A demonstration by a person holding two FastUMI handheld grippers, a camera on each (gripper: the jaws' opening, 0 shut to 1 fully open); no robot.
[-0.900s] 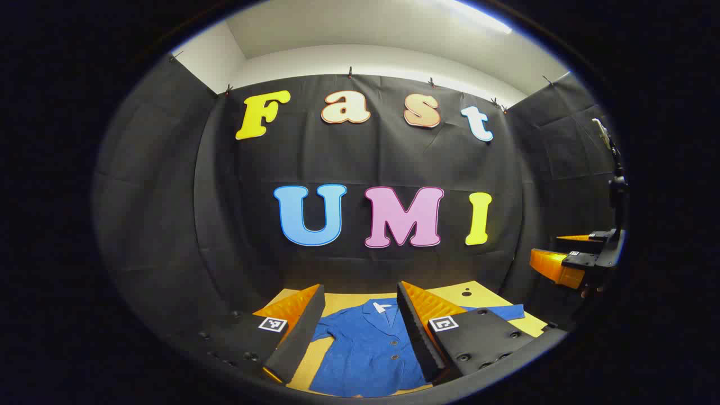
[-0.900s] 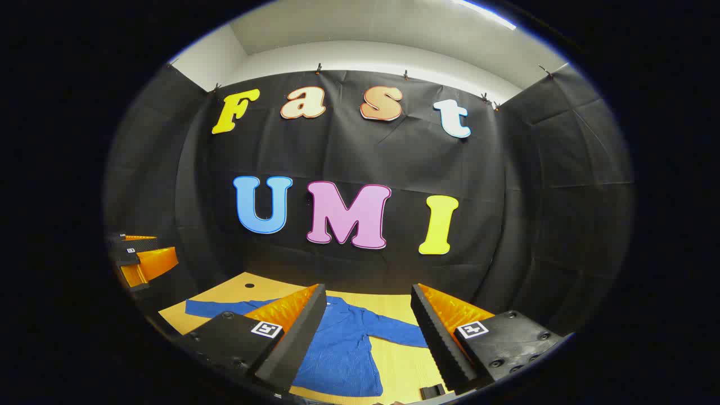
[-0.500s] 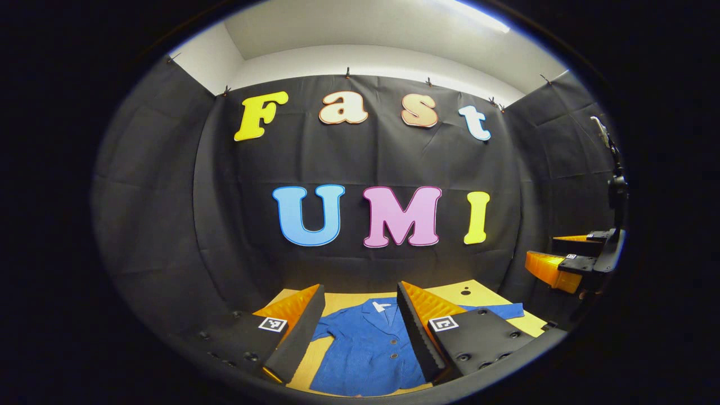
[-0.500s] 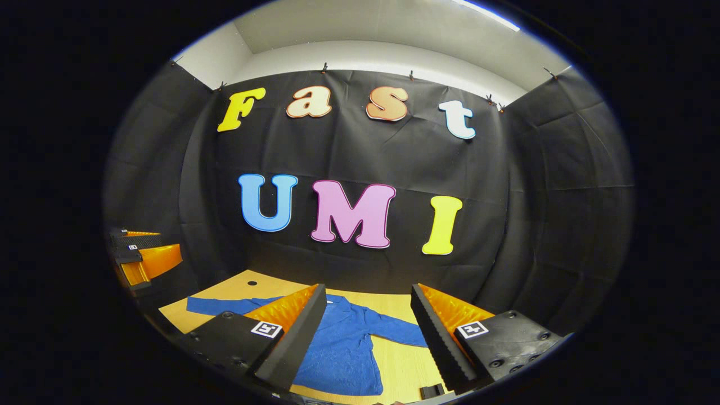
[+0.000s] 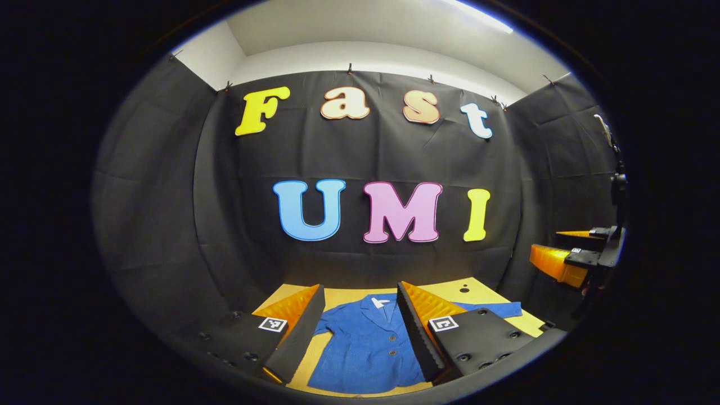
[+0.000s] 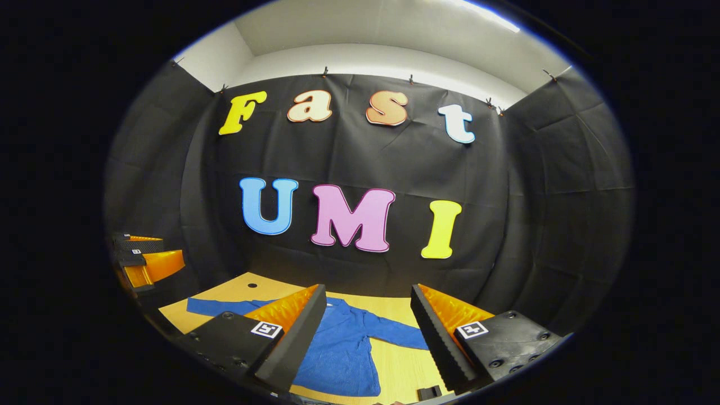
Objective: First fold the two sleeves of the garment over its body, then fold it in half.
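Meanwhile, little has shifted in the past second: the left gripper (image 5: 360,332) and right gripper (image 6: 368,337) still hover released, jaws wide, above the blue buttoned fabric jacket (image 5: 365,351) lying flat below and ahead on the pale wooden table (image 6: 394,306), sleeves spread, no fold begun.

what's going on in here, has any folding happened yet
Not yet. A blue jacket lies flat and face up on the wooden table, with both sleeves spread out to its sides. A person holds two grippers above it: the left gripper and the right gripper both hang open over the table's near edge, touching nothing. Neither sleeve is folded over the body, so the task is at its start.
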